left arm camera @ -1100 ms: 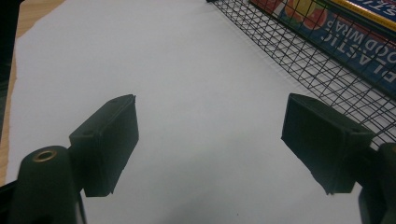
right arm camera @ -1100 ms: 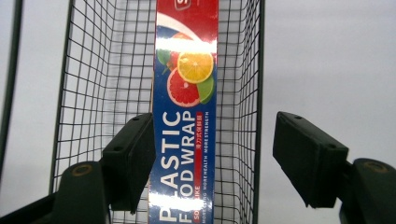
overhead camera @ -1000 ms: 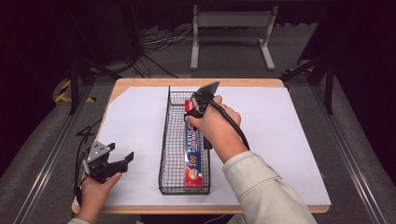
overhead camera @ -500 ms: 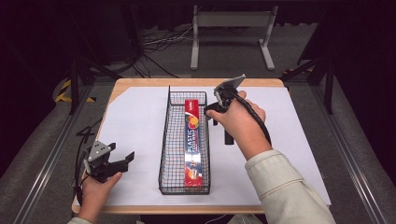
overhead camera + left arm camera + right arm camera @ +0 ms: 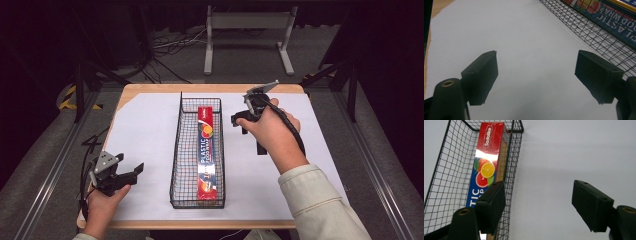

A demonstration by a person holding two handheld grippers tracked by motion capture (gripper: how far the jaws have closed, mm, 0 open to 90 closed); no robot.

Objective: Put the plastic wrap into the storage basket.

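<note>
- I see a recording lab, not a home: dark curtains around.
- Loose cables (image 5: 165,42) lie on grey carpet behind the desk (image 5: 150,90).
- A metal stand (image 5: 247,30) stands there.

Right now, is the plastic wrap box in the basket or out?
In. The plastic wrap box lies flat inside the wire basket, along its right wall.

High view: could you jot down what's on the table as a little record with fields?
surface: white sheet on a wooden table
basket: black wire basket, mid-table
contents: red box of plastic food wrap, lying lengthwise inside
left tool: open, holds nothing, over the sheet left of the basket
right tool: jaws just opening, nothing between them, right of the basket
</note>
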